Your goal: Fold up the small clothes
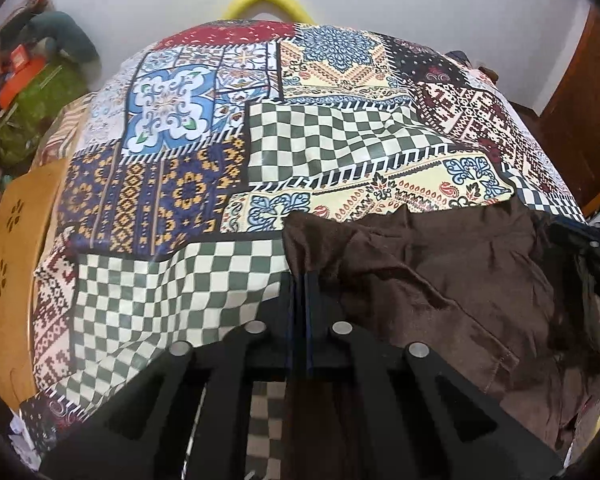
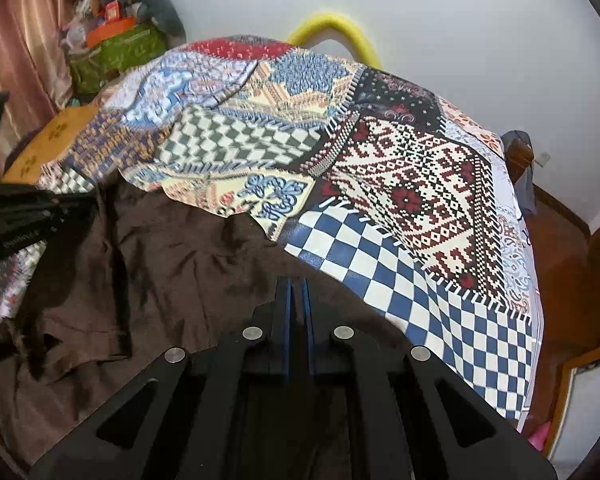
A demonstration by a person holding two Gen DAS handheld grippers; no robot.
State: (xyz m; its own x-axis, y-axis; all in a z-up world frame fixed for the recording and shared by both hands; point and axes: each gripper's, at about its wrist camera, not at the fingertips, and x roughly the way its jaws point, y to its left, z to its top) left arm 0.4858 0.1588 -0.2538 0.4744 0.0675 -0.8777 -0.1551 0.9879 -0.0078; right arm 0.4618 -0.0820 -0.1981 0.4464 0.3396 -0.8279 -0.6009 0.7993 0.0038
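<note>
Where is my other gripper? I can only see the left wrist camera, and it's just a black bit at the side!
Observer: The right wrist camera shows it. The right gripper is shut at the right-hand edge of the brown garment and seems to be pinching the cloth.
Child: Is there anything in the room I can't see?
Observer: Yes, a pink curtain hangs at the far left, beside the pile of bags.
</note>
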